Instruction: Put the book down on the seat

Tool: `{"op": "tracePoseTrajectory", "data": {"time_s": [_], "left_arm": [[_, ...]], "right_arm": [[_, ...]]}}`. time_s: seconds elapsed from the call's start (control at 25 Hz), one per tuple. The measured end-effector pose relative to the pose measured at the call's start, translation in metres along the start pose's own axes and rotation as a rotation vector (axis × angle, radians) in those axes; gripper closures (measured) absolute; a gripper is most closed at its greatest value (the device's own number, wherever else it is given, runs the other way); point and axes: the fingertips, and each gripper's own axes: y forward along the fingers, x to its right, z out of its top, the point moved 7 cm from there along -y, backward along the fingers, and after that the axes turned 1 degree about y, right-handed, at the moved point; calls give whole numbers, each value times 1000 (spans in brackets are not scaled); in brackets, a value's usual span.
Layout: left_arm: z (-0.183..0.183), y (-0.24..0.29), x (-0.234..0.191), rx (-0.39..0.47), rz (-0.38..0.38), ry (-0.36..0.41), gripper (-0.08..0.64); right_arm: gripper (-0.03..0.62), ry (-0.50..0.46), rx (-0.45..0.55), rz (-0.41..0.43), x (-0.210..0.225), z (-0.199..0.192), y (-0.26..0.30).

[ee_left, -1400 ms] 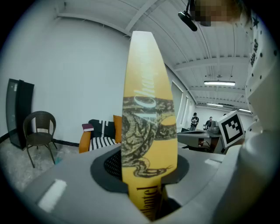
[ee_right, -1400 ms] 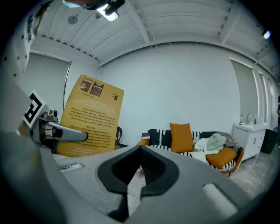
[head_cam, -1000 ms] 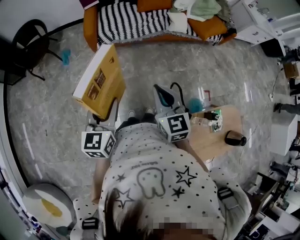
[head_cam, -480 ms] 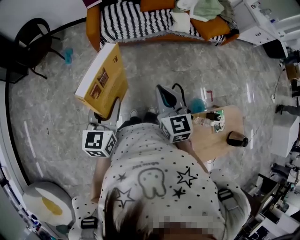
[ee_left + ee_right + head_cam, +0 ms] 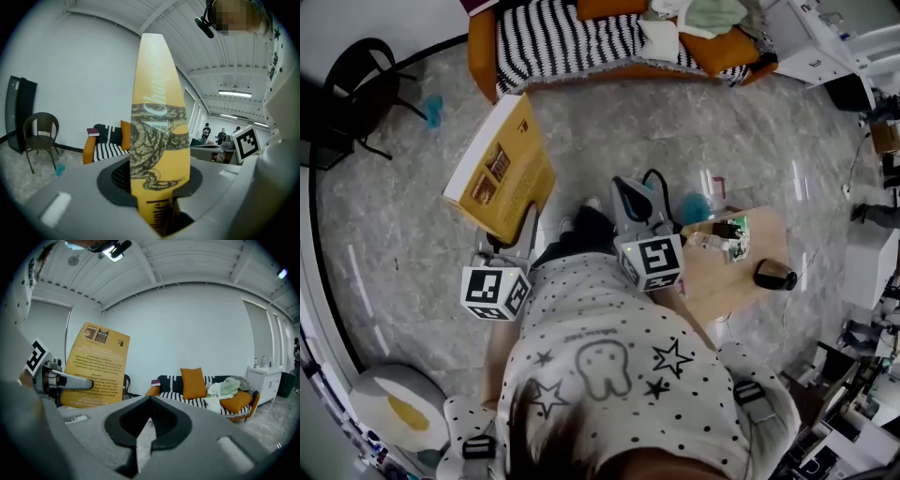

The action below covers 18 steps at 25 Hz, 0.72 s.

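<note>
A yellow book (image 5: 499, 169) with a white page edge stands tilted in the air, and my left gripper (image 5: 512, 234) is shut on its lower edge. In the left gripper view its spine (image 5: 159, 140) fills the middle, clamped between the jaws. My right gripper (image 5: 630, 199) hangs beside it to the right, shut with nothing in it; in its own view the jaw tips (image 5: 150, 398) meet. The seat is an orange sofa (image 5: 581, 49) with a striped cover, across the floor ahead. The right gripper view shows the sofa (image 5: 201, 397), the book (image 5: 96, 366) and the left gripper (image 5: 61, 380).
Orange cushions and a heap of clothes (image 5: 698, 21) cover the sofa's right half; a small dark book (image 5: 155, 382) lies at its left end. A black chair (image 5: 356, 84) stands at the left. A low wooden table (image 5: 759, 244) with a dark cup (image 5: 773, 275) is at my right.
The book and both grippers have stayed where they were. The person's dark trouser leg has come a little forward between the grippers.
</note>
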Motion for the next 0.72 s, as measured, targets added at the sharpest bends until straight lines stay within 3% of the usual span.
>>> {"op": "tracePoseTrajectory", "data": {"time_s": [0.2, 0.72], "left_arm": [[-7, 6, 1, -50, -2, -9, 413], [22, 73, -31, -26, -28, -63, 413]], "right_arm": [[595, 17, -47, 5, 6, -5, 6], [595, 8, -66, 10, 45, 20, 75]]}}
